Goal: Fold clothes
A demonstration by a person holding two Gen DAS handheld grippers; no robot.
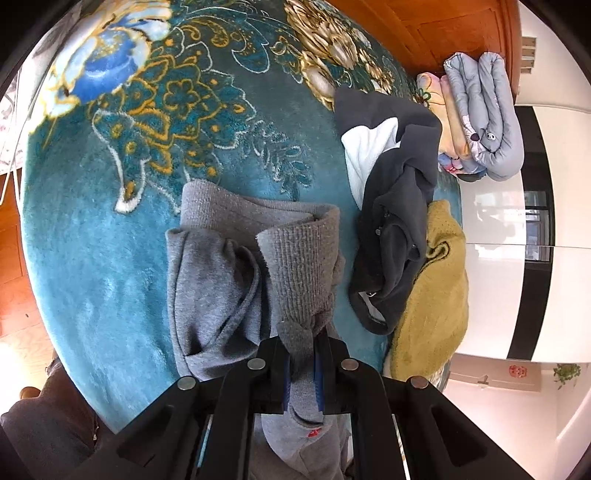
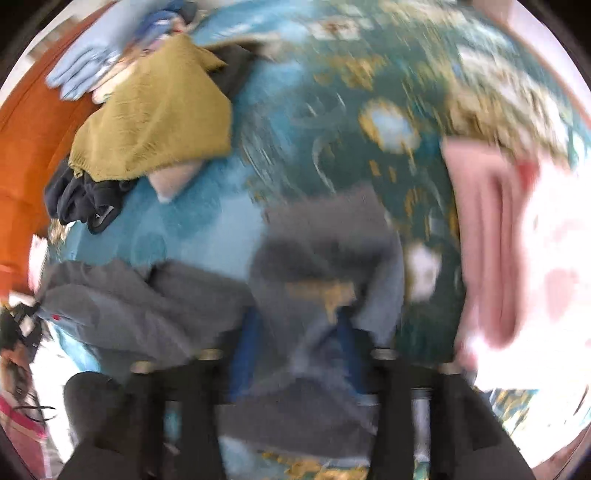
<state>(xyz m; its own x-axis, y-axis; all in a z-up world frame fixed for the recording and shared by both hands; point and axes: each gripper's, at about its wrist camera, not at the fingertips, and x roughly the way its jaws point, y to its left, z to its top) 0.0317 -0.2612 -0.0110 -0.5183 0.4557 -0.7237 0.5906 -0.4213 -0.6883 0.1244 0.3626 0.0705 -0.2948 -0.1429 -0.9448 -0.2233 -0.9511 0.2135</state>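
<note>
A grey sweat garment [image 1: 221,277] with ribbed cuffs lies bunched on the teal flowered blanket [image 1: 110,240]. My left gripper [image 1: 301,343] is shut on a pinch of its ribbed grey fabric, which runs back between the fingers. The right wrist view is blurred. There my right gripper [image 2: 299,332] points steeply down over the same grey garment [image 2: 147,306]. Its blue-padded fingers [image 2: 251,350] stand apart, with grey cloth lying between and under them and not pinched.
A dark navy garment [image 1: 399,221] with white lining and a mustard knit [image 1: 432,295] are heaped at the blanket's edge. Folded quilts [image 1: 484,110] lie by the wooden headboard [image 1: 443,29]. A pink garment [image 2: 487,240] lies at the right. A dark sleeve [image 1: 48,424] shows at the lower left.
</note>
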